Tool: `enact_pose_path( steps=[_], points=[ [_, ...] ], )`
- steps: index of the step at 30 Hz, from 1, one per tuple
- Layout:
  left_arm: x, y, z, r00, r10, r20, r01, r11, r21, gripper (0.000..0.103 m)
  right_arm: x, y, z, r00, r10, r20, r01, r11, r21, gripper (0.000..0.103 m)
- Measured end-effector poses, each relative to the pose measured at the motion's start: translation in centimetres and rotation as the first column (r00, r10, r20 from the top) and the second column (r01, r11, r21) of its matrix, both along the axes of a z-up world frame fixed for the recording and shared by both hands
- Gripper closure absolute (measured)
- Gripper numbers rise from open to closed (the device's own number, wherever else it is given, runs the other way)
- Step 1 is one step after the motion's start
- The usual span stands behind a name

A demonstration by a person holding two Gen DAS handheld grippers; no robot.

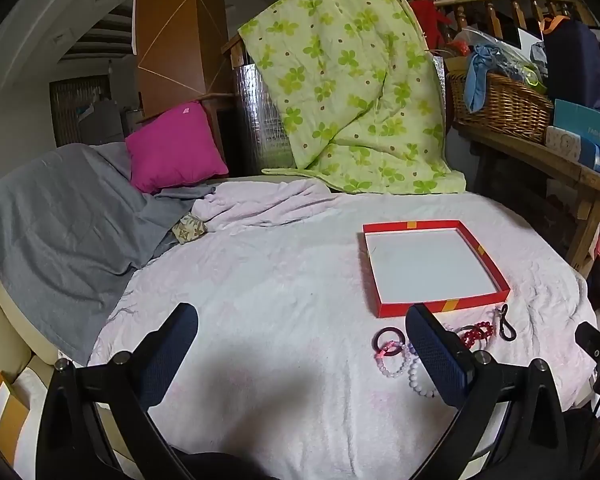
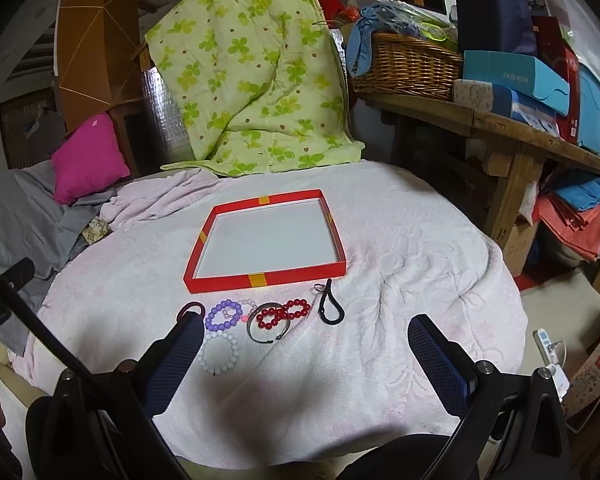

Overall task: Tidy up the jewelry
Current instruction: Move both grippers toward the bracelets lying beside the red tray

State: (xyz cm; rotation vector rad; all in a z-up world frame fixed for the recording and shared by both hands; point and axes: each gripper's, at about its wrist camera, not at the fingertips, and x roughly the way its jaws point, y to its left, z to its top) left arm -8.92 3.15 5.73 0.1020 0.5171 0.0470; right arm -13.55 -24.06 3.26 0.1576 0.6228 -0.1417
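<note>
2 grippers, both mine, hover with jaws spread wide and nothing between them: my left gripper (image 1: 302,350) and my right gripper (image 2: 306,354). On the pale pink blanket (image 2: 400,280) lies a shallow red tray (image 2: 220,278) (white inside, nothing in it). Just in front of it sit the bracelets: purple beads (image 2: 220,316), white beads (image 2: 220,352), red beads (image 2: 288,312), a metal bangle (image 2: 266,330) and a black clasp (image 2: 328,306).

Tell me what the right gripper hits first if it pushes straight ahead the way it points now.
Likely the bare pink blanket, just right of the metal bangle and red bead bracelet. The open right gripper holds nothing, and its line seems to pass beside the jewelry; depth is uncertain.
</note>
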Motion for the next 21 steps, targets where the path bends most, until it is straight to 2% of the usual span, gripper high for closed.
enact_pose_path(
  steps=[16, 21],
  points=[
    [1.6, 0.5, -0.6, 1.0, 0.003, -0.018, -0.003, 1.0, 0.007, 0.0, 1.7, -0.1, -0.2, 0.999, -0.006, -0.041, 0.005, 1.0, -0.025, 0.0],
    [2.1, 0.3, -1.2, 1.0, 0.004, -0.03, -0.004, 1.0, 0.013, 0.0, 2.3, -0.1, -0.5, 1.0, -0.009, 0.003, 0.009, 1.0, -0.023, 0.0]
  ],
)
